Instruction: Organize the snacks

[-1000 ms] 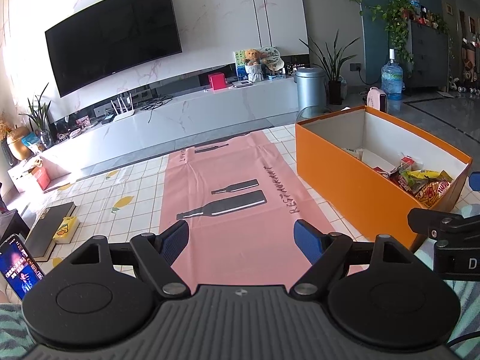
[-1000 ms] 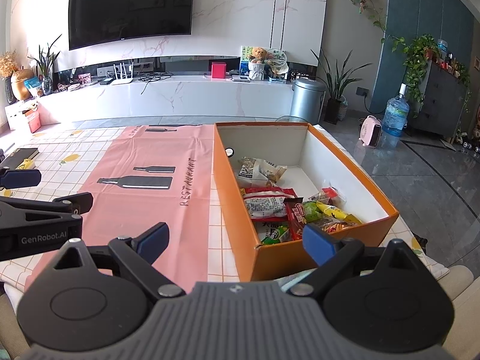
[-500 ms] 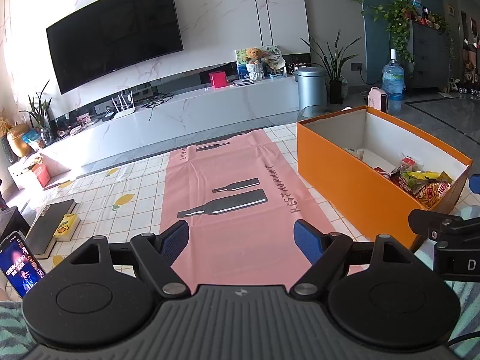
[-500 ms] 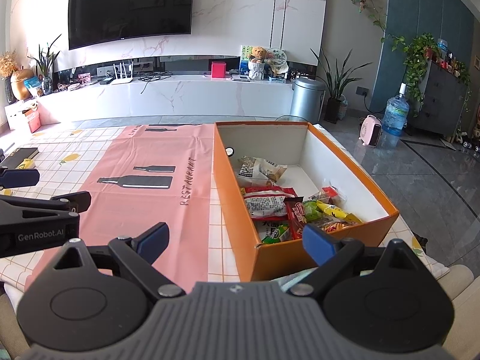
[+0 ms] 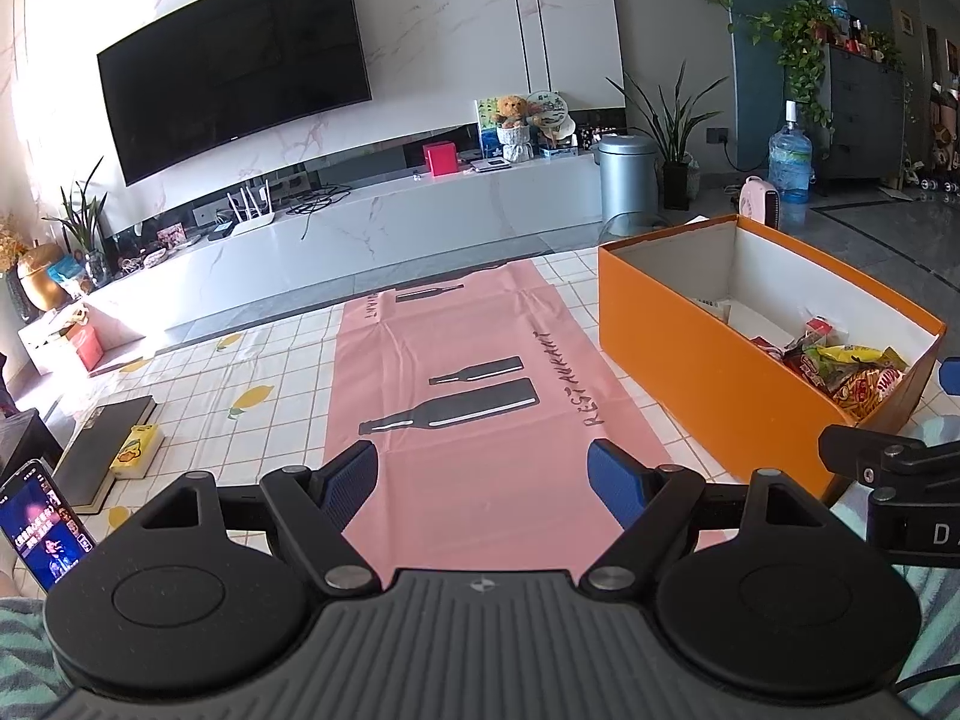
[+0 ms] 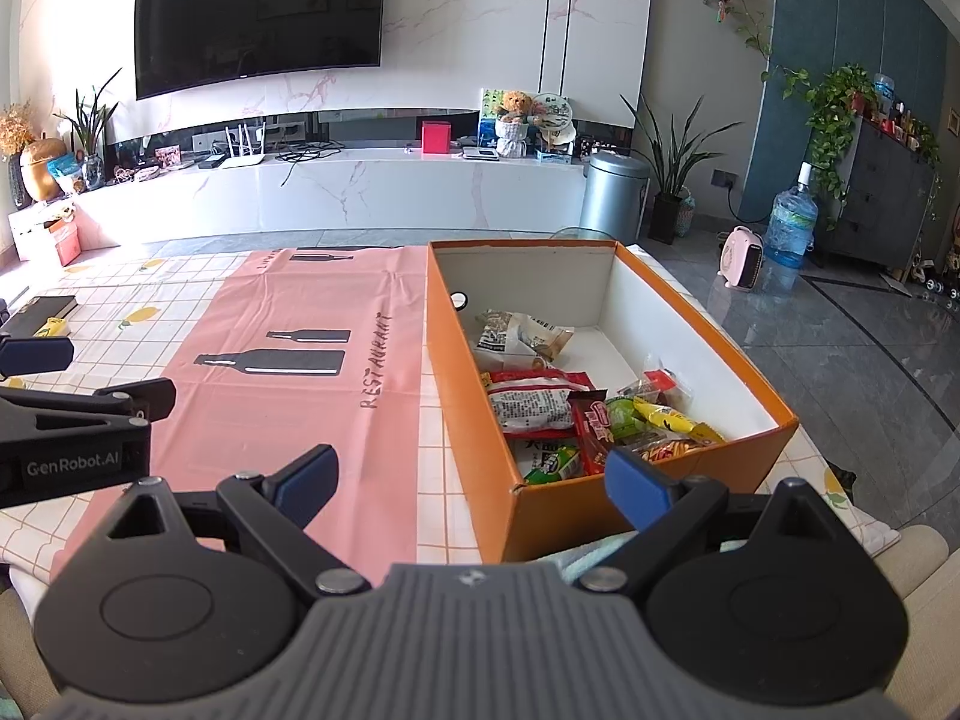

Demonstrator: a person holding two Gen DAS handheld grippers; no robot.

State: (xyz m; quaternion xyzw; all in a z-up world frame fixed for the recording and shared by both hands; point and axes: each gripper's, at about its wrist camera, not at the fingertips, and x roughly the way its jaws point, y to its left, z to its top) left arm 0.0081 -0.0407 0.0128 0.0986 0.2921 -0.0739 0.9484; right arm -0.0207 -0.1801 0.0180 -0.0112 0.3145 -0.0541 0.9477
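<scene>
Above pink mat [image 5: 480,396], my left gripper [image 5: 483,480] and right gripper [image 6: 474,477] spread, empty; risk: clipping orange box [image 6: 474,414] rim, tipping snack packets [image 6: 531,405].

Assorted snack packets [image 6: 576,414] heaped inside open orange box [image 6: 468,372]

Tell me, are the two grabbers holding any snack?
No. The left gripper and right gripper are both open and empty; the snacks lie in the orange box.
</scene>
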